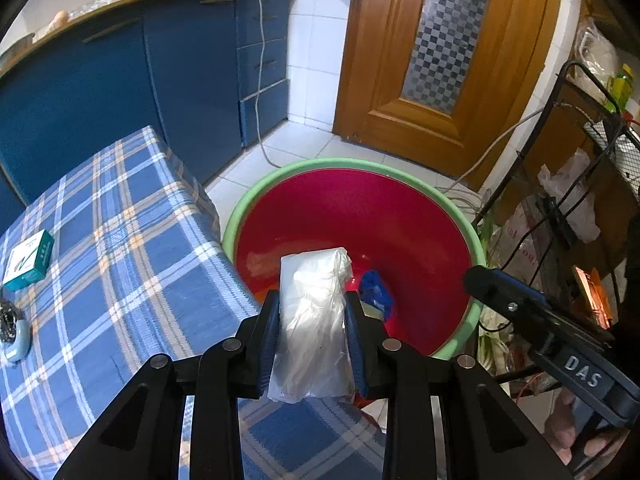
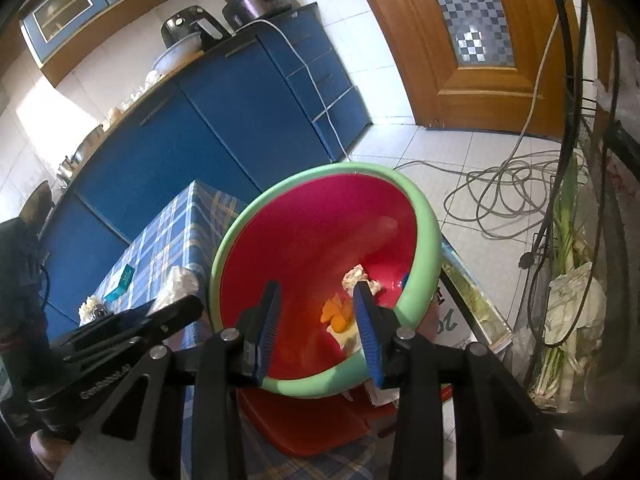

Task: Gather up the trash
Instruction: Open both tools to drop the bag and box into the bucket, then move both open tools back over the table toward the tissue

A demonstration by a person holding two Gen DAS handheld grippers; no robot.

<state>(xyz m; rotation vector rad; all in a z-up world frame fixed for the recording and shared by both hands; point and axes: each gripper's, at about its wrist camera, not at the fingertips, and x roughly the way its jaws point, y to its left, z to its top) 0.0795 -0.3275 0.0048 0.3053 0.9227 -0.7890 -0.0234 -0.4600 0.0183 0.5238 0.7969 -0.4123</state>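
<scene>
My left gripper (image 1: 313,296) is shut on a crumpled clear plastic bag (image 1: 312,332), held over the near edge of a red basin with a green rim (image 1: 248,200). A blue scrap (image 1: 376,292) lies on the basin's bottom. My right gripper (image 2: 317,286) hangs open above the same basin (image 2: 224,256), with nothing between its fingers. Below it lie orange peel (image 2: 338,314) and a crumpled white tissue (image 2: 362,280). Each gripper shows in the other's view: the right gripper (image 1: 480,280) at the basin's right rim, the left gripper (image 2: 188,308) with its bag (image 2: 176,286) at the left rim.
A table under a blue plaid cloth (image 1: 120,240) stands left of the basin and bears a green-and-white box (image 1: 30,260). Blue cabinets (image 1: 180,80) and a wooden door (image 1: 440,60) lie beyond. A black wire rack (image 2: 568,240) and coiled cables (image 2: 500,200) are on the right.
</scene>
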